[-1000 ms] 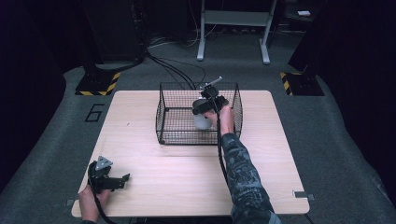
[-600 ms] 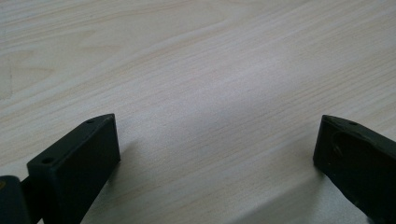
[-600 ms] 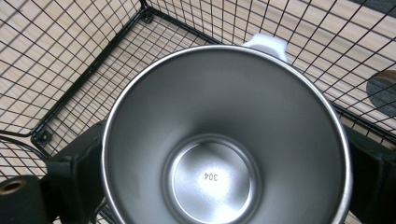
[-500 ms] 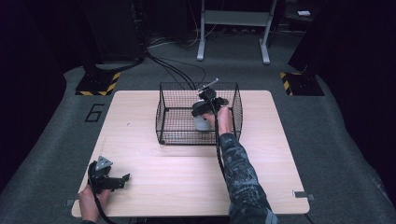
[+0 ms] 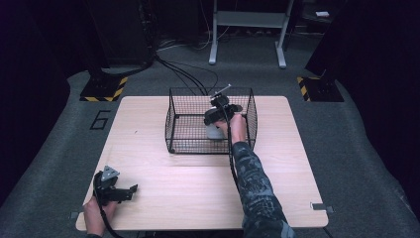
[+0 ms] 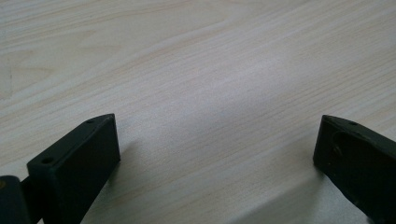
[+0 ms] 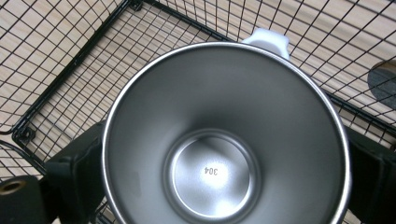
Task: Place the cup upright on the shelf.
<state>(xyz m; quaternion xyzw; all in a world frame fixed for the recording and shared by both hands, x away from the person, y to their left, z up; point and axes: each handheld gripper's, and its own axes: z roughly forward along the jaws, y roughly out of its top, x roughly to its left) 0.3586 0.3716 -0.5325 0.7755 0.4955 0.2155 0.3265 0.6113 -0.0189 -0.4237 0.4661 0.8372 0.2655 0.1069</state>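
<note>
At the near left corner of the table (image 5: 163, 168), the left hand-held gripper (image 5: 130, 190) rests low on the pale wood, held by a hand (image 5: 94, 218) that comes in from the bottom edge. Its jaws stand wide apart in the left gripper view, with bare wood grain between them and nothing in their hold (a grey three-cornered plate sits on top of it, and a black cable loops down beside the wrist).

Farther in, a patterned sleeve (image 5: 255, 191) runs up the middle of the table to the wire basket (image 5: 173, 119), a black open-topped cage standing near the far edge. The right hand-held gripper (image 5: 214, 119) is inside the basket, toward its right side, and it is closed on a mug (image 7: 224, 140). In the right gripper view the two black jaws press against the mug's outer wall on opposite sides, and the camera looks straight down into the shiny steel interior, where the number 304 is stamped on the bottom. A white handle (image 7: 266, 37) sticks out from the mug's far rim. Through the wire mesh below and around the mug the wood of the table shows; whether the mug touches the basket floor I cannot tell.

Beyond the table, black cables (image 5: 183, 74) trail across the grey floor toward a pale metal stand (image 5: 247, 20).
</note>
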